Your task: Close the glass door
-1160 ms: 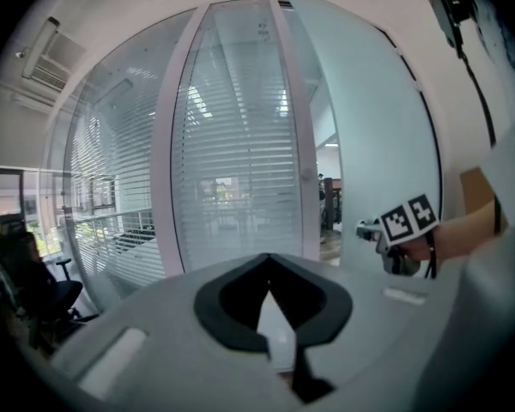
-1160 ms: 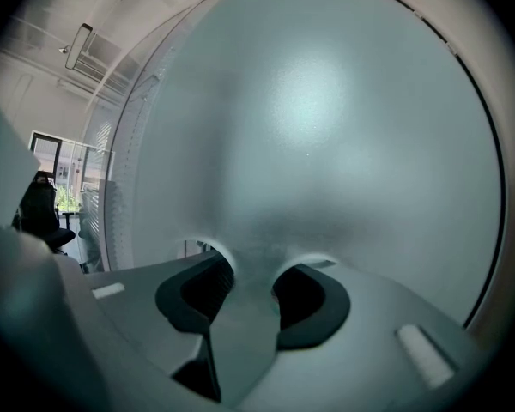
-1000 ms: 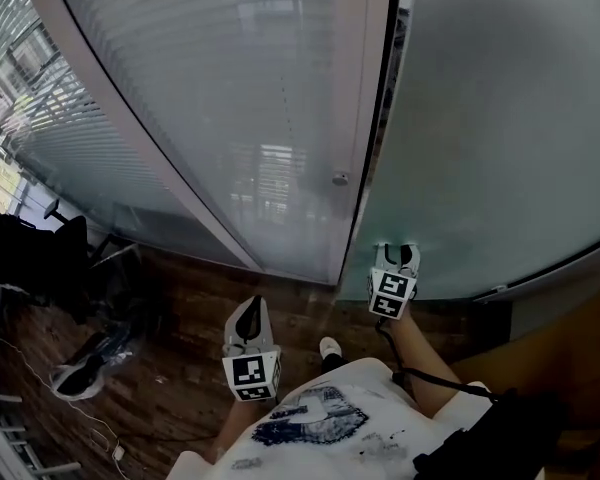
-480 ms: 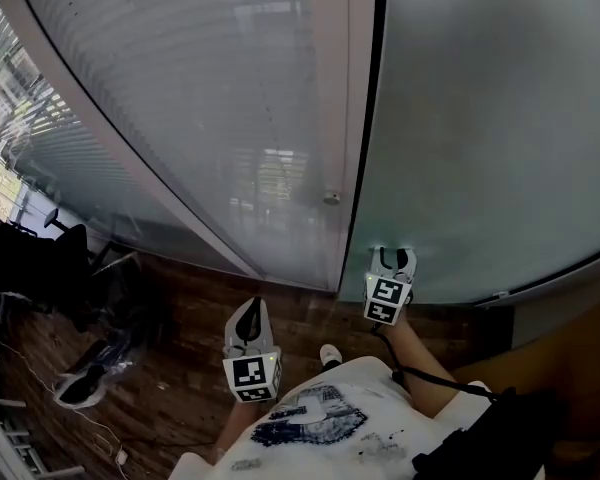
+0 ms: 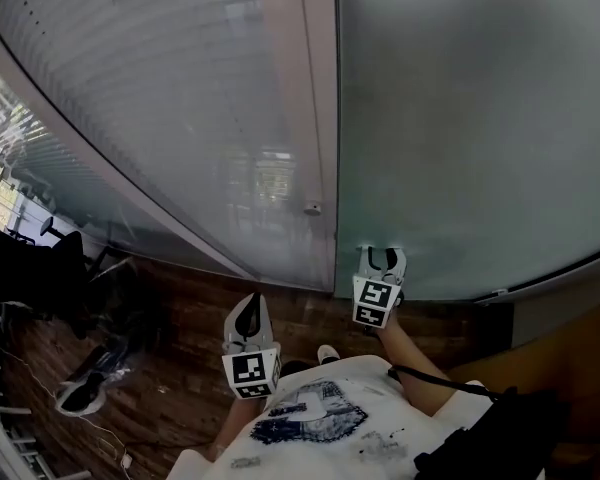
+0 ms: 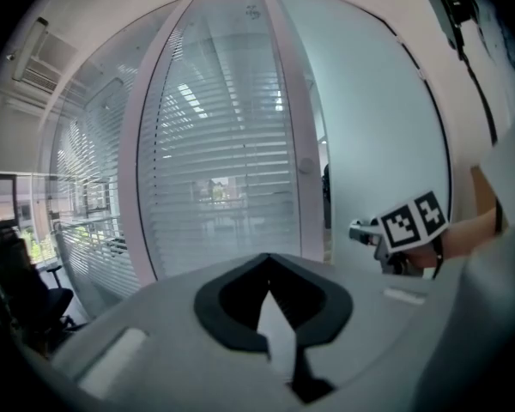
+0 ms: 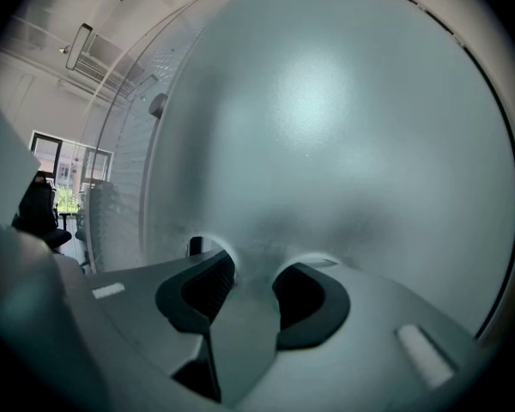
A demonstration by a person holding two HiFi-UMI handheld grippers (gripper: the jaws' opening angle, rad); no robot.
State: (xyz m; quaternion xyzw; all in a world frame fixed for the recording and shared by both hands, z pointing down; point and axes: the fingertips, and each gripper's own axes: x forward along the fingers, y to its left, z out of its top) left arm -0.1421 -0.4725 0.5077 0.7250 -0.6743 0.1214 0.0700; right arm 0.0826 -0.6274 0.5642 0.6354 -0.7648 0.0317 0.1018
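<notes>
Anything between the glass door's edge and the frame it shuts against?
Nothing visible. Only a thin dark gap separates the glass door from the frame. The right tool, jaws apart, is at the pane.

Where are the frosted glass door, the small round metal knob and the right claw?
frosted glass door [image 5: 470,118]: head view, bare middle of the pane.
small round metal knob [image 5: 312,208]: head view, its face.
right claw [image 5: 383,257]: head view, midway between its fingertips.

Frosted matt glass door, dark wood floor
</notes>
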